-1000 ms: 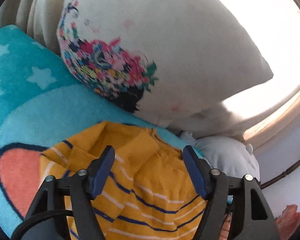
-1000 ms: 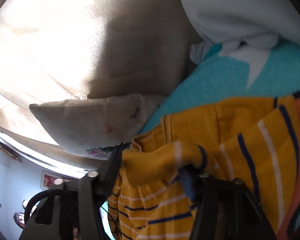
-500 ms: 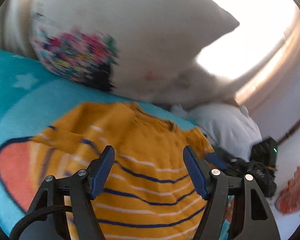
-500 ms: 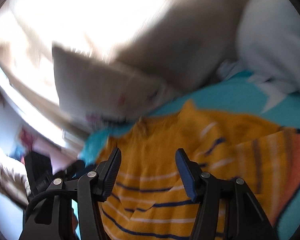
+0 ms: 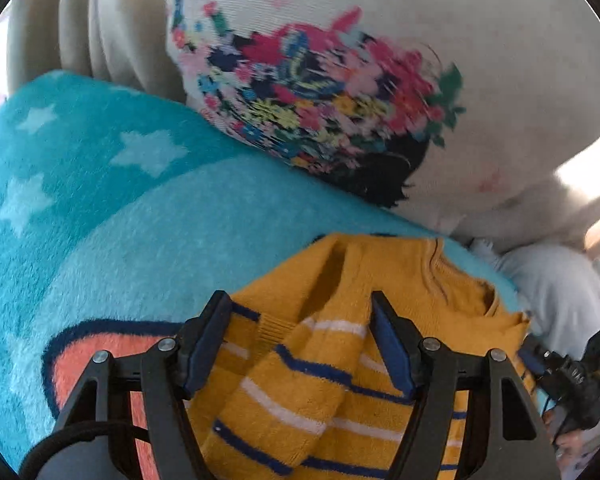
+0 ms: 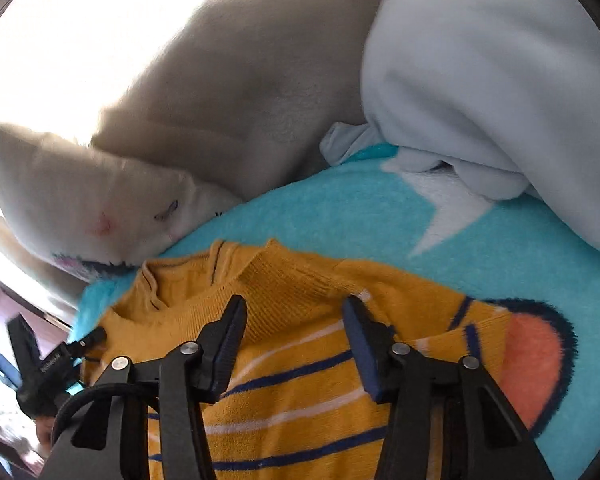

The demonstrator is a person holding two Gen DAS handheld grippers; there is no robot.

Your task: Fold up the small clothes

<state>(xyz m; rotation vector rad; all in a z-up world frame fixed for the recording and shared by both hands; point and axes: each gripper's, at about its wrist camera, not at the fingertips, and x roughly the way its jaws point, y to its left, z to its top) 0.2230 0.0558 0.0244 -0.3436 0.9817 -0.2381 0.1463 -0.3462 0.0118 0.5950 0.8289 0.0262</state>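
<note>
Left wrist view, nearest first: left gripper (image 5: 300, 344) with jaws spread apart, nothing clamped, blue pads (image 5: 204, 344) hovering over a folded-in sleeve (image 5: 296, 376) of the mustard sweater (image 5: 384, 276). Sleeve laid diagonally across the sweater body, white and navy stripes showing. Sweater flat on the turquoise blanket (image 5: 148, 240), neckline (image 5: 440, 276) toward the far right. Orange patch with navy outline (image 5: 100, 356) on the blanket, partly under the sweater's left edge. Pale stars (image 5: 148, 152) printed farther out on the blanket. Other gripper (image 5: 568, 372) at the right edge beside the sweater. Beyond that, pale grey fleece bundle (image 5: 552, 292). Farthest: white cushion with floral print (image 5: 340, 108) resting on the blanket's far edge, beige upholstery (image 5: 80, 28) behind.

Right wrist view, nearest first: right gripper (image 6: 292, 336) also wide open, holding nothing, over the striped chest of the same sweater (image 6: 300, 384). Collar (image 6: 204, 276) just past the fingertips. Second sleeve (image 6: 452, 320) folded over on the right, lying on the orange patch (image 6: 536, 368). Black body of the left gripper (image 6: 44, 368) at the left edge, near the sweater's shoulder; contact unclear. Turquoise blanket (image 6: 340, 216) past the collar. White cushion (image 6: 84, 200) far left, light grey fleece (image 6: 480, 80) far right, overlapping the blanket. Beige backrest (image 6: 240, 80) and blown-out glare at the very back.
</note>
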